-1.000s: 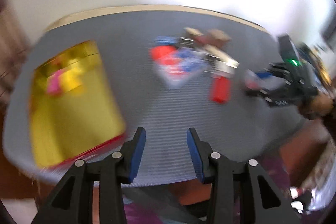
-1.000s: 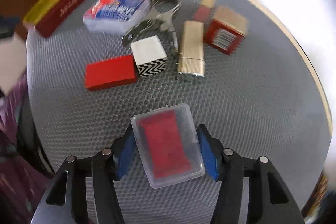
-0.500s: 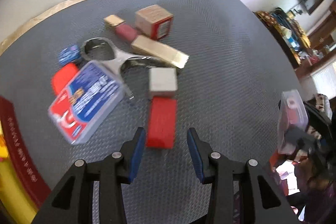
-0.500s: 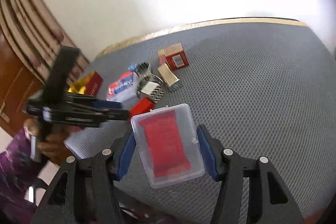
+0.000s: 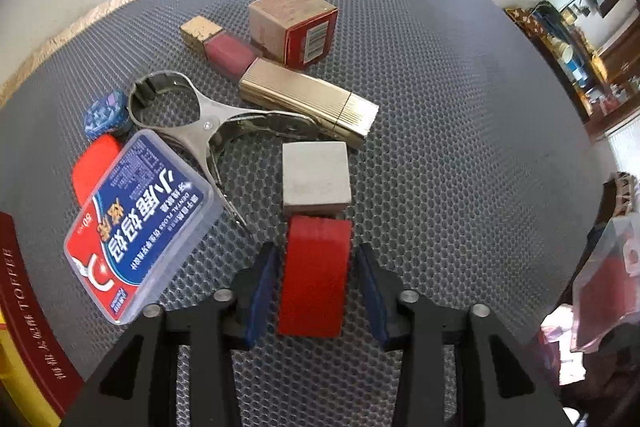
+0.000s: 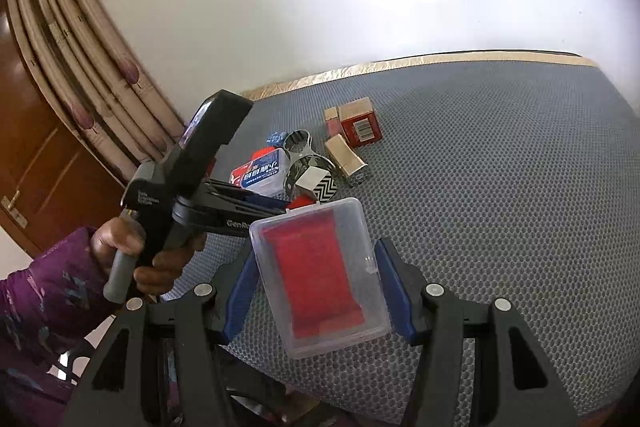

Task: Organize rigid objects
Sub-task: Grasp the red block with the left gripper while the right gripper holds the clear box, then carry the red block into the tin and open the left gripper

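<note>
My left gripper [image 5: 314, 291] is open, its blue pads on either side of a red block [image 5: 314, 275] lying on the grey mat, with small gaps on both sides. Behind it sit a white cube [image 5: 316, 173], a gold bar [image 5: 308, 101], metal tongs [image 5: 208, 119], a blue dental floss box [image 5: 140, 227] and a red-brown carton [image 5: 296, 25]. My right gripper [image 6: 316, 291] is shut on a clear plastic case with a red insert [image 6: 318, 275], held above the mat's near edge; the case also shows in the left wrist view [image 5: 608, 275].
A red and gold tray [image 5: 24, 331] sits at the left edge of the mat [image 5: 460, 147]. A small blue piece [image 5: 106, 113], a red lid [image 5: 94, 167] and a pink and gold stick [image 5: 218, 45] lie in the cluster. The left hand tool [image 6: 192, 179] stands left of my right gripper.
My left gripper moved forward and down, so the red block now lies between its pads. My right gripper with the clear case drew back slightly from the cluster.
</note>
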